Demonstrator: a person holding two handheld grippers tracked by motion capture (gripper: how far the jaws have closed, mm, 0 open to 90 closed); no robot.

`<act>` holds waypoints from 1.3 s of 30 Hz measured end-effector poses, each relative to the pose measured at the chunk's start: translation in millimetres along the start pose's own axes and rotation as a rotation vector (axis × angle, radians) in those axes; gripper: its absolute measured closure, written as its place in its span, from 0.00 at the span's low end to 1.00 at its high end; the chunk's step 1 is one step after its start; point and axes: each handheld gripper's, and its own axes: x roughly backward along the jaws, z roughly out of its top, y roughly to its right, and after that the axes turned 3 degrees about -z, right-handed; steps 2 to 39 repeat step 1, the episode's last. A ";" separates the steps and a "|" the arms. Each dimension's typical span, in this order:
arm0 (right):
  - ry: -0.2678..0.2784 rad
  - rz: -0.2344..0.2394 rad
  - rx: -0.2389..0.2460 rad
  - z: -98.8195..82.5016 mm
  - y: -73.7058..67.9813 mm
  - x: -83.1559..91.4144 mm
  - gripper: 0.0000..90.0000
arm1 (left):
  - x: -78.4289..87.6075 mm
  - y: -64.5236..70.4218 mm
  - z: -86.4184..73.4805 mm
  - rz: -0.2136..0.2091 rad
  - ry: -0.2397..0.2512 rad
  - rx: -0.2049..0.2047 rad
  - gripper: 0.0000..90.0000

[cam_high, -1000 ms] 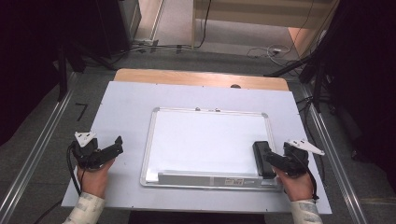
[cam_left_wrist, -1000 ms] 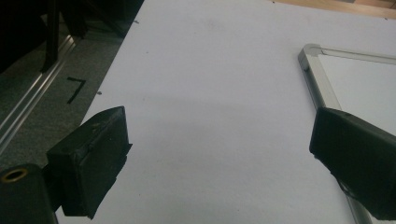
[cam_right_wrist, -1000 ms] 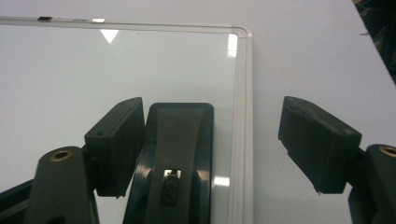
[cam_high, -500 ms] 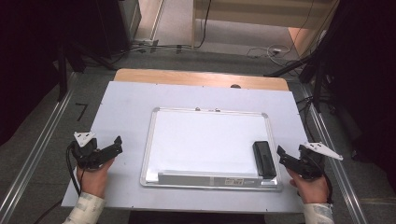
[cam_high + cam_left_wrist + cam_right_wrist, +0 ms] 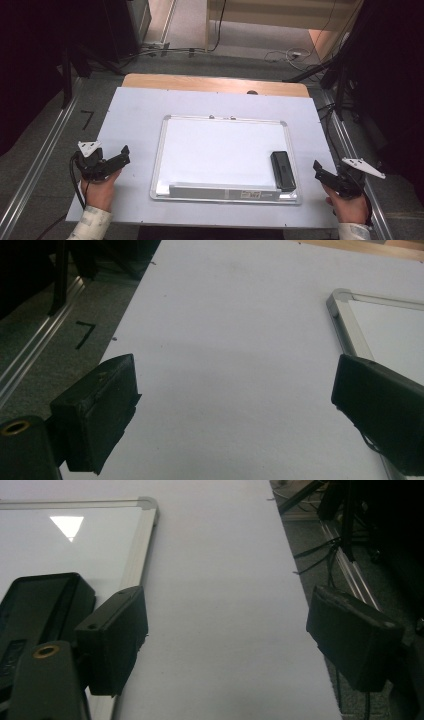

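— While the black rectangular eraser (image 5: pixel 283 171) lies on the near right of the silver-framed whiteboard (image 5: pixel 220 150), which step is this?
— Release, seemingly done: the right gripper (image 5: pixel 320 174), over the eraser a second ago, has drawn off right, its jaws just opened and empty.
— And the left gripper (image 5: pixel 121 156)?
— Jaws wide, empty, unmoved over the white table (image 5: pixel 135 115). Next likely calls for withdrawal.

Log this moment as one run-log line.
eraser: lying on whiteboard, released | right hand-held gripper: jaws just opening, empty, beside board | left hand-held gripper: open, empty
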 end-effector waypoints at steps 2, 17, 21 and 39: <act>-0.003 -0.004 -0.007 -0.3 1.8 -0.2 0.16 | -0.2 -0.8 0.1 0.001 -0.001 0.003 0.06; -0.003 -0.004 -0.007 -0.3 1.8 -0.2 0.16 | -0.2 -0.8 0.1 0.001 -0.001 0.003 0.06; -0.003 -0.004 -0.007 -0.3 1.8 -0.2 0.16 | -0.2 -0.8 0.1 0.001 -0.001 0.003 0.06; -0.003 -0.004 -0.007 -0.3 1.8 -0.2 0.16 | -0.2 -0.8 0.1 0.001 -0.001 0.003 0.06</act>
